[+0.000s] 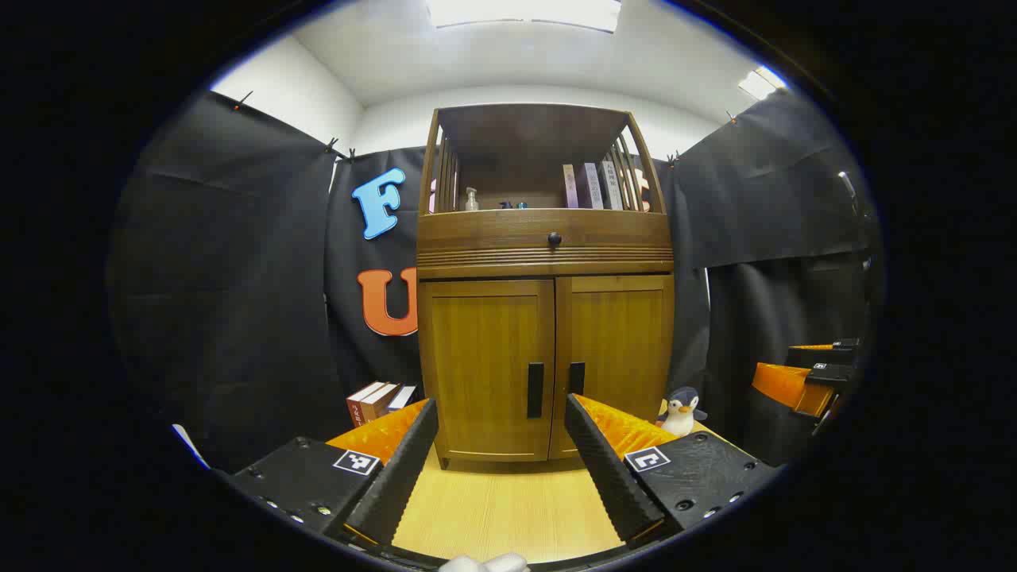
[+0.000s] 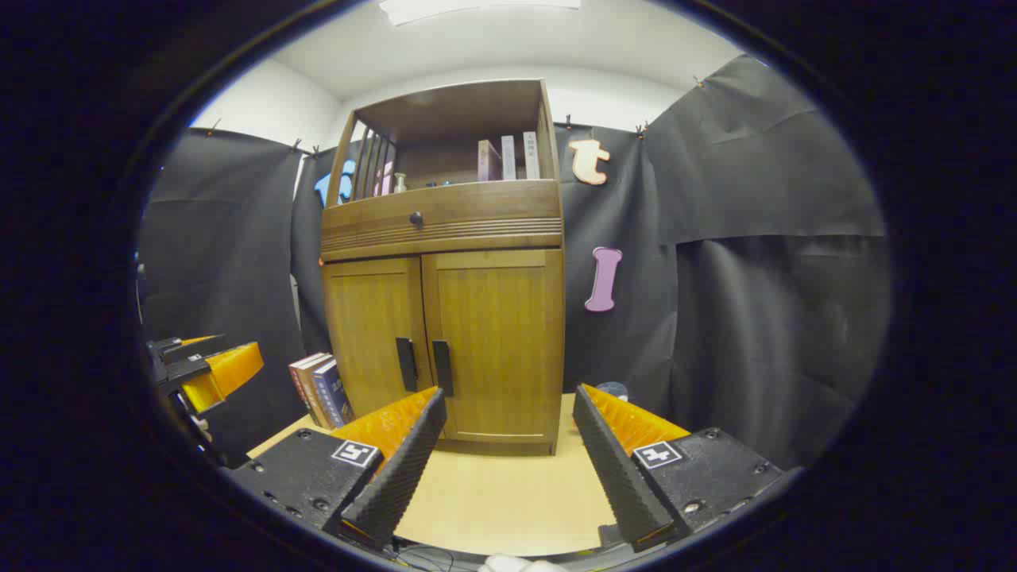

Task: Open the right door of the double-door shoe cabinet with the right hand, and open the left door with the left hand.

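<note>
Penguin toy (image 1: pixel 682 411) beside closed cabinet (image 1: pixel 545 365)

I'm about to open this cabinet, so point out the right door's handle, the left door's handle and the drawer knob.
right door handle (image 2: pixel 442 368): right gripper view, middle of the black bar.
left door handle (image 1: pixel 535 390): left gripper view, middle of the black bar.
drawer knob (image 1: pixel 554 238): left gripper view, the round dark face.

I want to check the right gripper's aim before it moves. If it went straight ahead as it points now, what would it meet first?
Probably the right door of the shoe cabinet. The open right gripper points at the door's lower part, right of its black handle, over bare tabletop. Depth is unclear.
</note>
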Tool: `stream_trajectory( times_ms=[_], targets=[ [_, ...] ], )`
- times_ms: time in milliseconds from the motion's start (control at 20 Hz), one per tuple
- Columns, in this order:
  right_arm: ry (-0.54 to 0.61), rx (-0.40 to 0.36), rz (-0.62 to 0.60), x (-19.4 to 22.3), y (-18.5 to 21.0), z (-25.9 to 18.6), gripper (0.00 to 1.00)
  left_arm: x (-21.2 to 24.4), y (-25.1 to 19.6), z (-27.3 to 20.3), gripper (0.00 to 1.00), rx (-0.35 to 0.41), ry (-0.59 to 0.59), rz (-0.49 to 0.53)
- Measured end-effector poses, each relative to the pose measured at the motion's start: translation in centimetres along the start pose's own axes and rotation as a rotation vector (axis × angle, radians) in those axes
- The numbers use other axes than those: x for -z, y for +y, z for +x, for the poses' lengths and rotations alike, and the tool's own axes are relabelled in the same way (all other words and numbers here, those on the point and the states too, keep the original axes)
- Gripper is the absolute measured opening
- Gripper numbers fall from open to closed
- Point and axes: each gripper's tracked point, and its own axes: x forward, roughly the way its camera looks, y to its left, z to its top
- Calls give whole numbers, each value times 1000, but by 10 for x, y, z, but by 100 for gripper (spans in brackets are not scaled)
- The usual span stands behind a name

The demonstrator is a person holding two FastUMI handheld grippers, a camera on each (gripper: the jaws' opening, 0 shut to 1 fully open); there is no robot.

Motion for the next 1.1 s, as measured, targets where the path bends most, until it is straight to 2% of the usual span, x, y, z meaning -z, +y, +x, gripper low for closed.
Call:
stream_trajectory(
  times_ms=[50,750,950,1100],
  targets=[
    [-1,-3,0,-1,1,3,100,0,1,0,96,0,-1,1],
    [1,-21,-6,-3,38,36,100,-2,11,11,96,22,1,16],
    [-7,-21,-11,0,45,62,100,-1,8,6,96,30,2,11],
    [-16,-38,-16,4,53,91,100,-1,11,3,96,6,-4,18]
  ],
)
